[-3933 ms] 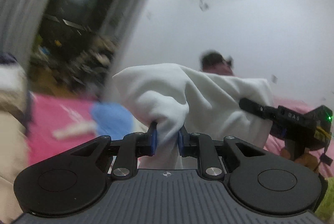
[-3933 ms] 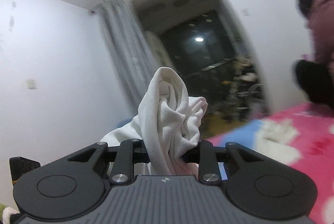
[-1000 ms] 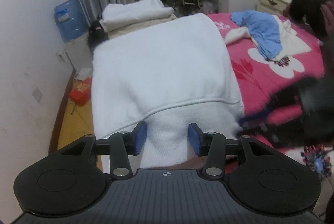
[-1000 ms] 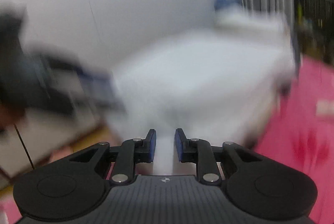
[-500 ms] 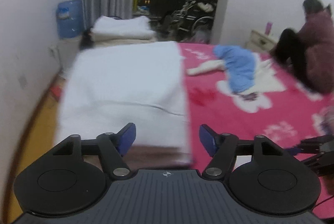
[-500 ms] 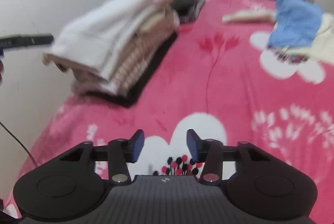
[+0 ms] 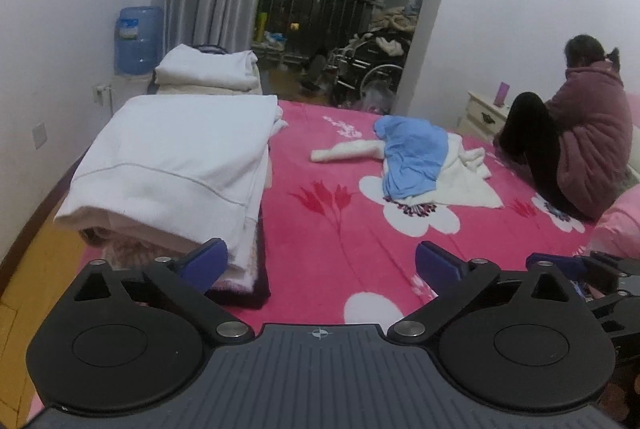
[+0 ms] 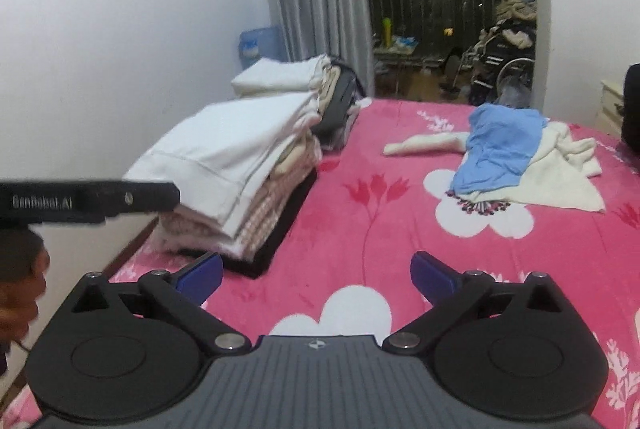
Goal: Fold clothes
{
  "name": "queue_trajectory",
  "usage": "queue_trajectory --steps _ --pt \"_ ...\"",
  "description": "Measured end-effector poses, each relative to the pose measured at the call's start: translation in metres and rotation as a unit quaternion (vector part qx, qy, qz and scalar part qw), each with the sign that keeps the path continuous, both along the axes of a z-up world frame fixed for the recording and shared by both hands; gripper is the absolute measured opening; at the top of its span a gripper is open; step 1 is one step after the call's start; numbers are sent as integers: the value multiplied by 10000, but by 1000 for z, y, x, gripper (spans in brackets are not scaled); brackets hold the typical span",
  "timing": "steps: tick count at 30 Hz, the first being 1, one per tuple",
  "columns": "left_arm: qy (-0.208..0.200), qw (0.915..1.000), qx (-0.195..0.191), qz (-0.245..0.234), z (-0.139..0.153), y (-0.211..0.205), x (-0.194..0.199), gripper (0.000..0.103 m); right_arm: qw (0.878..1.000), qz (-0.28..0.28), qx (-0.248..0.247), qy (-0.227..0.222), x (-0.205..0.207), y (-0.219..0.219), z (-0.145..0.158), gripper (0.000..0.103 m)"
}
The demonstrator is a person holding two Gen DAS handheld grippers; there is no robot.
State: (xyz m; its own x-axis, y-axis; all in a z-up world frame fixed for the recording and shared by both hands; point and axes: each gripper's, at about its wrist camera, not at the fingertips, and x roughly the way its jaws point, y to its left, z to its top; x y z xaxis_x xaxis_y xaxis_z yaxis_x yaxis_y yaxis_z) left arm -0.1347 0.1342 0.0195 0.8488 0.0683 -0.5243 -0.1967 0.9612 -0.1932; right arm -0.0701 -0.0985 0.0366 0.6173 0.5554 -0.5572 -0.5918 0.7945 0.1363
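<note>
A folded white garment [image 7: 172, 165] [image 8: 224, 149] lies on top of a stack of folded clothes at the left edge of the pink flowered bed [image 7: 340, 229]. My left gripper [image 7: 322, 263] hovers just in front of the stack. Its jaws are opening wide, with nothing between them. My right gripper [image 8: 316, 271] hangs over the bedspread to the right of the stack, its jaws also opening and empty. A crumpled blue garment [image 7: 412, 157] [image 8: 500, 149] lies on a cream garment [image 7: 468, 185] [image 8: 560, 173] in the middle of the bed.
A second folded stack [image 7: 208, 69] stands behind the first. A person [image 7: 580, 133] sits on the bed's right side, near a nightstand [image 7: 484, 113]. A water jug [image 7: 136, 41] stands by the left wall. An open doorway with a wheelchair [image 7: 372, 69] lies beyond.
Both grippers let go of the white garment, which now rests folded on the stack. They drew back and rightward from it, and their jaws spread wide.
</note>
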Motion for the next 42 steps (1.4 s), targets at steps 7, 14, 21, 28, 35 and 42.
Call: queue_trajectory --steps 7,14,21,28,35,42 --pt "163 9998 79 88 0 -12 0 103 9993 -320 86 144 4 8 0 103" --pt "310 9992 41 268 -5 -12 3 103 9990 -320 -162 253 6 24 -9 103" --pt "482 9973 177 525 -14 -4 9 103 9950 -795 -458 405 13 30 -20 103" --pt "732 9950 166 659 -24 0 12 103 9924 -1060 -411 476 16 20 -23 103" --pt "725 9913 391 1026 -26 -1 5 103 9926 -1052 -448 414 12 18 -22 103" --pt "826 9871 217 1356 -27 11 3 103 9948 -771 -564 340 5 28 -21 103"
